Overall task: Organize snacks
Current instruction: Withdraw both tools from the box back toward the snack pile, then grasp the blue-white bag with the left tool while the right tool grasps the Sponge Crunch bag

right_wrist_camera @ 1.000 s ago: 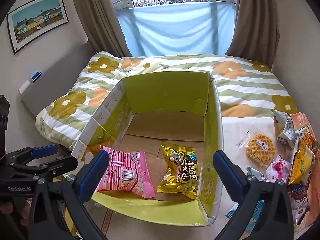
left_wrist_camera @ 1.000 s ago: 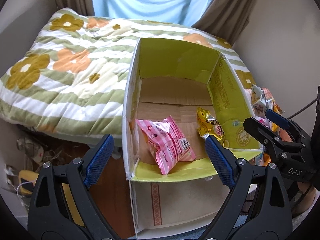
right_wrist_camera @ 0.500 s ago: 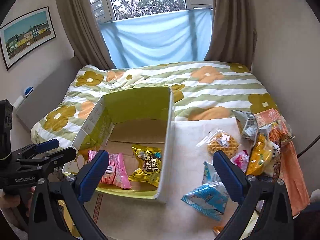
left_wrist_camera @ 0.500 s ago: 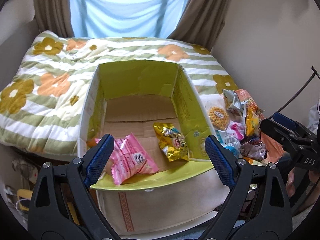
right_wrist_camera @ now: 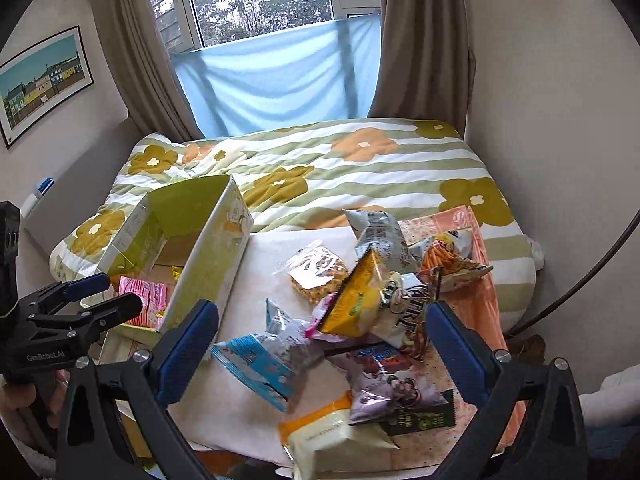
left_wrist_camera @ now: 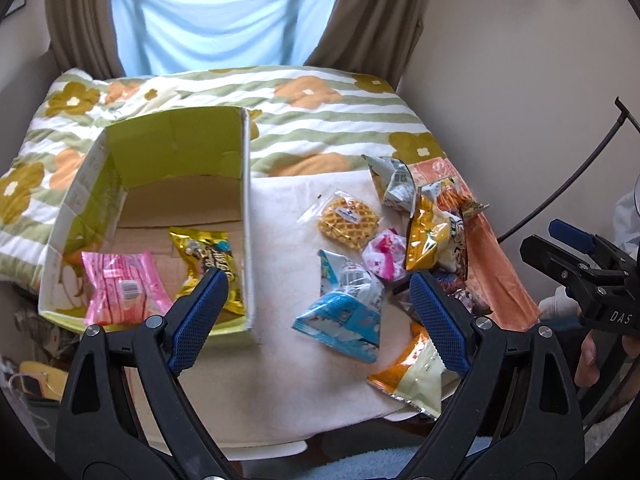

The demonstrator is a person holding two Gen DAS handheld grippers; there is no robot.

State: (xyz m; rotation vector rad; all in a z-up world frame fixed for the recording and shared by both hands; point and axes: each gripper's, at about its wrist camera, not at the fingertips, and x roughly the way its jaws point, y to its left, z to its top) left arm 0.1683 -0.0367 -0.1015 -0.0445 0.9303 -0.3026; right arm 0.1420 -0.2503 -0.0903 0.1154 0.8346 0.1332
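While both grippers hover with jaws spread and empty — left gripper (left_wrist_camera: 316, 312), right gripper (right_wrist_camera: 322, 346) — the loose foil snack packets (right_wrist_camera: 360, 312) lie on the white cloth (left_wrist_camera: 280, 360), beside the green-lined cardboard box (left_wrist_camera: 246, 208) holding a pink packet (left_wrist_camera: 120, 286).

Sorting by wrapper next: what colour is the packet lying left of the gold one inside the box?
Pink packet, with a barcode; left wrist view shows it best.

1. The left wrist camera looks forward and down, close over the open box (left_wrist_camera: 160, 216) and the snack pile (left_wrist_camera: 400, 240).
2. The right wrist camera faces likewise from further right.
3. Both share the box (right_wrist_camera: 200, 248), snacks, bed (right_wrist_camera: 360, 176) and window.
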